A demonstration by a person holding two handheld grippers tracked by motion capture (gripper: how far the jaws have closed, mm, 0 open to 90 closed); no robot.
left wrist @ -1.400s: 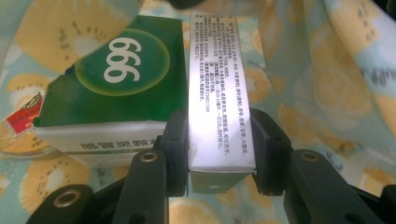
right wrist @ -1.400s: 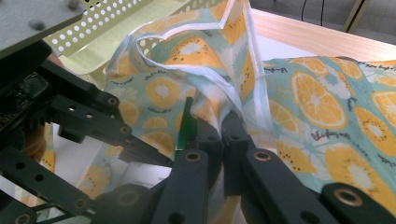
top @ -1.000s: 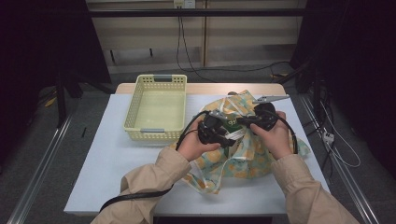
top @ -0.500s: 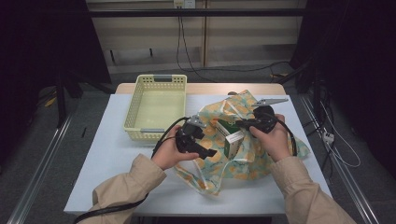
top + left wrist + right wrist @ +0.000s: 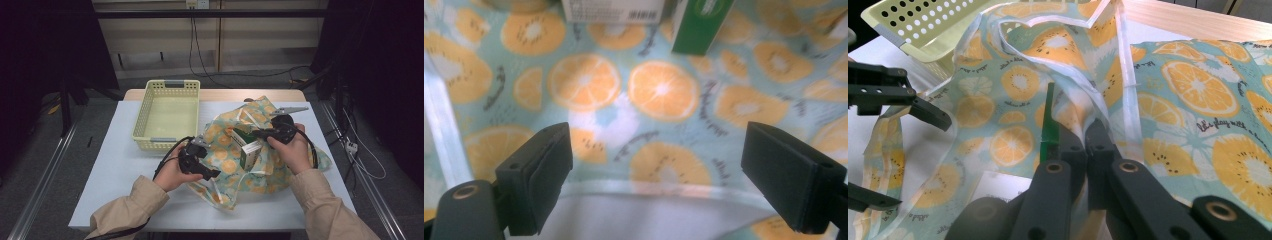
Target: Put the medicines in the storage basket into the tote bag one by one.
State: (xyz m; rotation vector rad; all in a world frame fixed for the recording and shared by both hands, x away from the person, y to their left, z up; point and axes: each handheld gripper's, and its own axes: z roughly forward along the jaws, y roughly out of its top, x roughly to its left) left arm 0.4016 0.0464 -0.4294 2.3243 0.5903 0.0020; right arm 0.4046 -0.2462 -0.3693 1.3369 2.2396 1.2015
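Observation:
A cloth bag point(image 5: 227, 165) printed with orange and kiwi slices lies crumpled on the table, with a green-and-white box point(image 5: 248, 148) in its folds. My right gripper point(image 5: 257, 134) is shut on a white-trimmed fold of the bag point(image 5: 1198, 100), beside the box's green edge point(image 5: 1049, 120). My left gripper point(image 5: 212, 174) hovers at the bag's left edge. Its jaws have just been opening and stand wide apart, with nothing between them. In the left gripper view, my left gripper point(image 5: 659, 180) looks down on the cloth point(image 5: 664, 95), and the green box point(image 5: 701, 25) is at the top.
A pale yellow perforated basket point(image 5: 142, 117) stands empty at the back left of the white table point(image 5: 125, 195), close to the bag. It also appears at the top left of the right gripper view as the basket point(image 5: 923, 25). Cables trail from both grippers.
My left gripper let go of the bag, opened and drew left and toward the person. The box has come into sight in the folds. The right gripper stayed put.

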